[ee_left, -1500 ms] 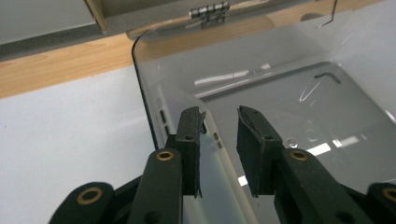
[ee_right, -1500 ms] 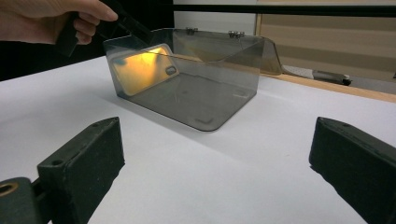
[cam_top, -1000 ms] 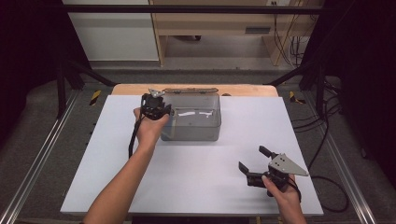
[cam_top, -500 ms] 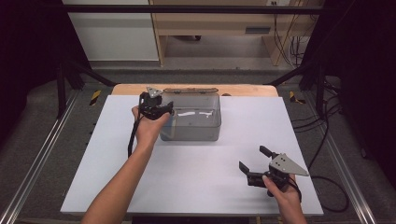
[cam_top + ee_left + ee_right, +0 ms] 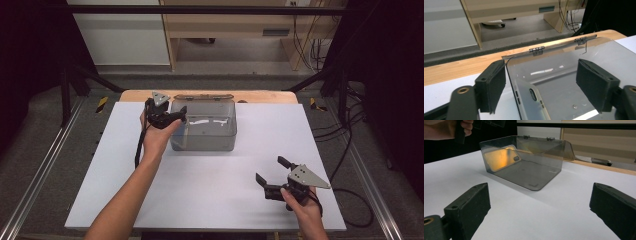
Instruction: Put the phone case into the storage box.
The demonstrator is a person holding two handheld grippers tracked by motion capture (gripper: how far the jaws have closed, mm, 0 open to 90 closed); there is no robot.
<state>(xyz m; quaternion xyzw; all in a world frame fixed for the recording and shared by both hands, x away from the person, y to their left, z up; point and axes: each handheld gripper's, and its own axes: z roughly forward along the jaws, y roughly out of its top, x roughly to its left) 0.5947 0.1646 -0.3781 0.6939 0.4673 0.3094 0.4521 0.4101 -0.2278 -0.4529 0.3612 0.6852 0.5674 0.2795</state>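
— From the high view, what have I got? I see my left gripper (image 5: 167,116) up at the near-left corner of the clear box (image 5: 204,126), which sits at the far middle of the white table (image 5: 125,170), lid folded back

— And the right?

— My right gripper (image 5: 270,176) hangs low over the near-right of the table, well apart from the box, jaws wide with nothing between them

— Left gripper view?

— My jaws have just been opening; they straddle the box's left wall without pressing on it. A phone case (image 5: 531,100) leans inside, against that wall, camera cutout facing in

— Right gripper view?

— Same box (image 5: 524,162) from the side, the case (image 5: 500,157) propped on its edge against the inner wall, amber in the light. My left hand (image 5: 447,128) is above that corner

— So which step?

— I judge the case freshly let go into the box. Next I'd lift my left clear without nudging the wall, then reach for the lid
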